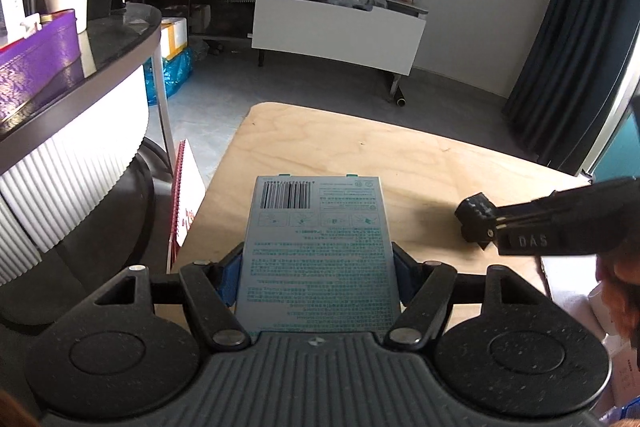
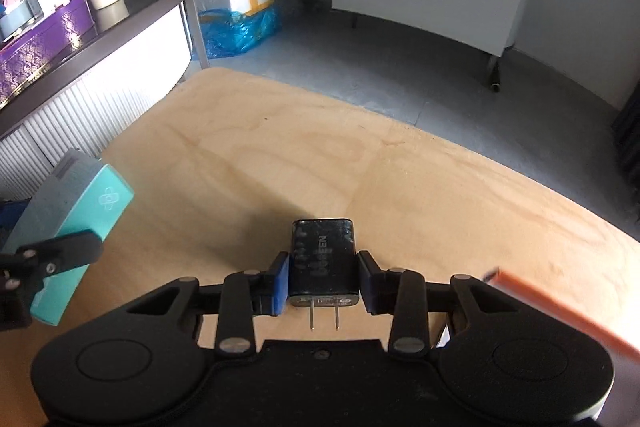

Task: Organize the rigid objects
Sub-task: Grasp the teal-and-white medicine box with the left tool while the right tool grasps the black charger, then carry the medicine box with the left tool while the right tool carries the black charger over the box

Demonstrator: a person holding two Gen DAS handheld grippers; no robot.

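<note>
While left gripper [image 1: 316, 277] clamps box [image 1: 318, 251], right gripper [image 2: 323, 283] pinches charger [image 2: 323, 259].

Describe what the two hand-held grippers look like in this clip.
Both are matte black plastic: two round discs, linkage bars with silver rivets, and blue pads on the fingers. The left hand-held gripper has a ribbed grey base. The right hand-held gripper, seen from the side, carries raised "DAS" lettering. No cables show.

A flat rectangular grey-and-teal cardboard box [image 1: 318, 251], its printed back with barcode facing up, sits clamped lengthwise above the pale wooden tabletop [image 1: 420, 163]. A glossy black rectangular plug charger [image 2: 323, 261] is gripped too, its two metal prongs pointing backward.
</note>
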